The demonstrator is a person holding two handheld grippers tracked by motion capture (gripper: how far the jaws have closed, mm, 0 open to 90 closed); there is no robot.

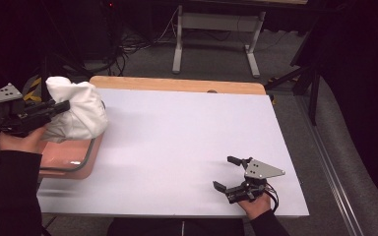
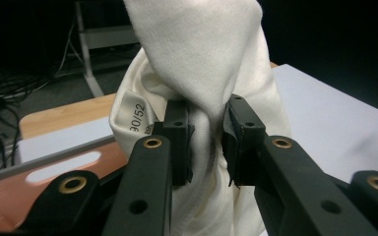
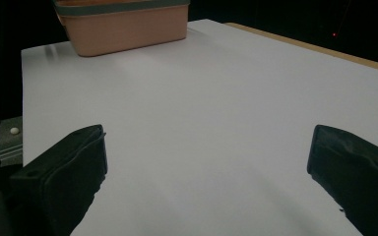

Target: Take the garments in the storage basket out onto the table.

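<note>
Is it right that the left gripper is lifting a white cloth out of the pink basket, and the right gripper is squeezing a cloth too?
Not quite. The right gripper holds nothing: the right gripper view shows its jaws wide apart over the bare table. The left gripper does pinch the white cloth above the pink basket.

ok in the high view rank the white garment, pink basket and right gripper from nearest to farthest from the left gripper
1. White garment: pinched in the left gripper itself, at the table's far left.
2. Pink basket: just below the garment, on the left edge of the table.
3. Right gripper: across the table, near its front right, jaws open over the bare white top.
</note>
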